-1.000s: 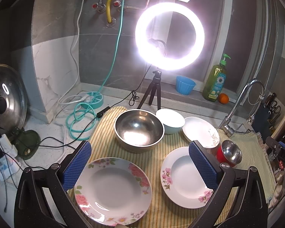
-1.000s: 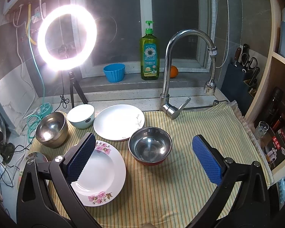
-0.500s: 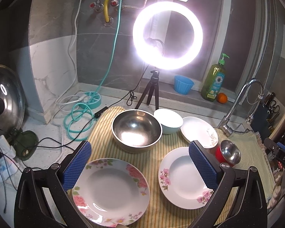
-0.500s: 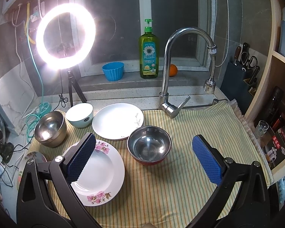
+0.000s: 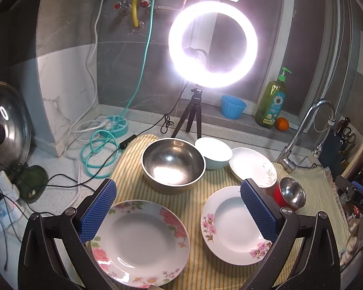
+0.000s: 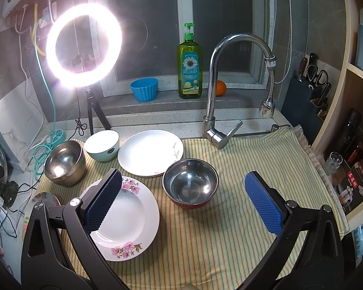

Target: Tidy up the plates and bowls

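Note:
On a striped yellow mat [image 6: 230, 241] lie a large floral plate [image 5: 142, 244], a smaller pink-flower plate [image 5: 230, 224] [image 6: 130, 220], a plain white plate [image 5: 251, 164] [image 6: 150, 152], a big steel bowl [image 5: 173, 164] [image 6: 64, 162], a pale blue bowl [image 5: 214, 151] [image 6: 102, 143] and a small red steel bowl [image 5: 290, 193] [image 6: 190, 183]. My left gripper [image 5: 179, 210] is open and empty above the two floral plates. My right gripper [image 6: 184, 203] is open and empty, hovering just before the red steel bowl.
A lit ring light on a tripod [image 5: 213, 46] stands at the back. A tap [image 6: 220, 87], soap bottle [image 6: 189, 67], blue cup [image 6: 144, 89] and orange [image 6: 220, 88] are behind. Cables [image 5: 96, 145] and a pot lid [image 5: 4, 125] lie left; shelves [image 6: 355, 145] right.
Both grippers have shifted slightly, so the dishes sit a little differently in view. Both stay open and empty. No dish has moved.

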Demonstrator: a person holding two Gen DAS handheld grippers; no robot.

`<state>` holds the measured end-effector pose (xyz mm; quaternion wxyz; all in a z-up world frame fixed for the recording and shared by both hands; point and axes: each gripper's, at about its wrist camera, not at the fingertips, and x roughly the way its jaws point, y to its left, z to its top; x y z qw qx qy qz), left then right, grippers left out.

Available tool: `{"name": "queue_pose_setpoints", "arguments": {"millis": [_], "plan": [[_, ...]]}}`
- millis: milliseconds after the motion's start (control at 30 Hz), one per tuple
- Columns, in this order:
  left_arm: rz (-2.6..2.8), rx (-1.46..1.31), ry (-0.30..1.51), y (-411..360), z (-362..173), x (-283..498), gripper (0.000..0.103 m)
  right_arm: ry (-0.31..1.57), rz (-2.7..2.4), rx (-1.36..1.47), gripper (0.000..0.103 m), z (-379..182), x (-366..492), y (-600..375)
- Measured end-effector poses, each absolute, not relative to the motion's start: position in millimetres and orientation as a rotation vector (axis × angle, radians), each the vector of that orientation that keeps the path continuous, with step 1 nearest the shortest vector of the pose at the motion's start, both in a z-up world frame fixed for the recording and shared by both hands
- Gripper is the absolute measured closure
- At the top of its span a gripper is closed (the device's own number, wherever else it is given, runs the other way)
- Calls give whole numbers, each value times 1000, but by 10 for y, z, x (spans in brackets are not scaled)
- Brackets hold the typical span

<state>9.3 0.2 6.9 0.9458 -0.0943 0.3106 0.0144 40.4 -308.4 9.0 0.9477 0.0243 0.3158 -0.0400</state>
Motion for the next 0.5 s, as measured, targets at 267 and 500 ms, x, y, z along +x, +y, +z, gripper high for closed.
{"name": "queue_pose_setpoints", "arguments": {"millis": [267, 500], "plan": [[25, -192, 634, -12, 56, 79, 1, 643, -83, 49, 0, 74, 395, -3089], [25, -192, 634, -23, 54, 77, 1, 645, -83, 50, 0, 57, 398, -3097]]}}
